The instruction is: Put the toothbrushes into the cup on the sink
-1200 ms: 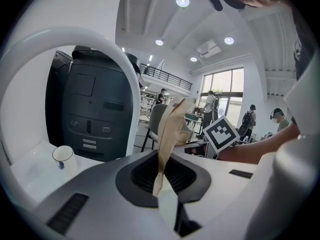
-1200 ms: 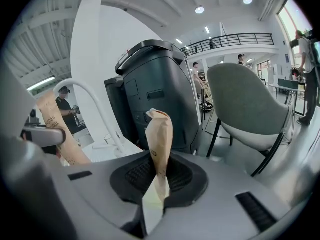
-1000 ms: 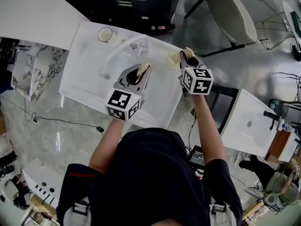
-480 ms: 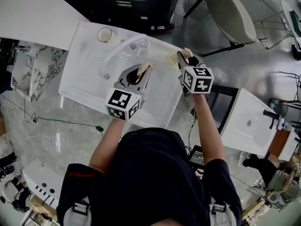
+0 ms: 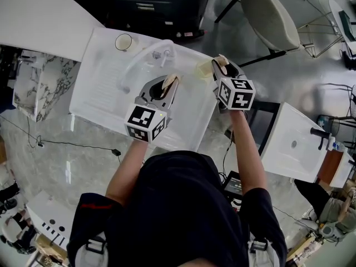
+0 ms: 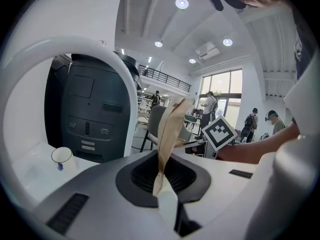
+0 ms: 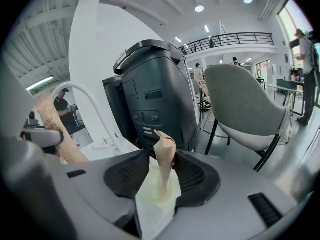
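Over the white sink (image 5: pixel 100 85), the head view shows the left tongs (image 5: pixel 168 87) above it and the right tongs (image 5: pixel 221 67) at a clear cup (image 5: pixel 203 69) on its edge. The left gripper view has its jaws pinched on a paper-wrapped toothbrush (image 6: pixel 169 134) near one end; it could slip or swing. In the right gripper view the jaws, just opened wide, flank a second toothbrush (image 7: pixel 163 159) standing in the cup, seemingly free; a crooked withdrawal could topple the cup.

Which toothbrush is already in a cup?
The paper-wrapped toothbrush between the right tool's jaws, which have just been opening: it stands in the pale cup. The other toothbrush is pinched in the left tool.
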Demonstrator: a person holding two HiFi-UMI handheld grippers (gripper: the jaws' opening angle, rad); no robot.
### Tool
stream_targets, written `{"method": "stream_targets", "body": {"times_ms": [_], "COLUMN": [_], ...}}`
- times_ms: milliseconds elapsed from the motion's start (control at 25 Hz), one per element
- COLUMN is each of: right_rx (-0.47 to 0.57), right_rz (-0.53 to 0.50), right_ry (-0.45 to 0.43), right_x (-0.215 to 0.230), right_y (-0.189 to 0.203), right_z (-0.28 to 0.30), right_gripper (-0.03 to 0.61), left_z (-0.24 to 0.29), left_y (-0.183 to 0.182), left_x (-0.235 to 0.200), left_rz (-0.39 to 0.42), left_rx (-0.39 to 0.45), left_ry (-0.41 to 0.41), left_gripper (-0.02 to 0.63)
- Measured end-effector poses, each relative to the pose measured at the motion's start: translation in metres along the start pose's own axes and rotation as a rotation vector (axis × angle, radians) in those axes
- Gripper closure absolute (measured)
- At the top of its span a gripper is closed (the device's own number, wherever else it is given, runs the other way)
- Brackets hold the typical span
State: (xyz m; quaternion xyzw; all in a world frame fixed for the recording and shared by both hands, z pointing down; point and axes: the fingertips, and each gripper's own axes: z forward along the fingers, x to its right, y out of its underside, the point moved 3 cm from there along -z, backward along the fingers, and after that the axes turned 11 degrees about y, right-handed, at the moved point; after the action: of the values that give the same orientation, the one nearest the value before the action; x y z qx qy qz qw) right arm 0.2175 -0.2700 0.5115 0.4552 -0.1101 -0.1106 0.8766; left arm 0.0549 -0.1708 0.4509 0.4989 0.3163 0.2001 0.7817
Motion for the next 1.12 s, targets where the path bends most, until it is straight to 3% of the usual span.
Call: {"method": "stream_targets", "body": {"times_ms": [640,960,1120], "right_rx": [0.086,0.139,0.168], "right_rz": [0.022,0.016,0.006], "right_ry": [0.07,0.044,0.043], "right_x": [0.008,-0.024,-0.046], "right_y": [-0.017,-0.023,-0.024], "right_z": [-0.052,-0.089,-0.109], "right_gripper": [0.425,0.428,0.472], "left_z": [-0.019,-0.044,-0.061], "left_y": [-0.016,-0.021,-0.024], "left_x": [0.021,0.029,0.034], "left_rz": [0.057,0.091,0.111], "left_rx": [0.047,0.072,0.086], "left_ry": [0.026,0.041,0.053], "left_gripper": [0.58,0.58,0.58]}}
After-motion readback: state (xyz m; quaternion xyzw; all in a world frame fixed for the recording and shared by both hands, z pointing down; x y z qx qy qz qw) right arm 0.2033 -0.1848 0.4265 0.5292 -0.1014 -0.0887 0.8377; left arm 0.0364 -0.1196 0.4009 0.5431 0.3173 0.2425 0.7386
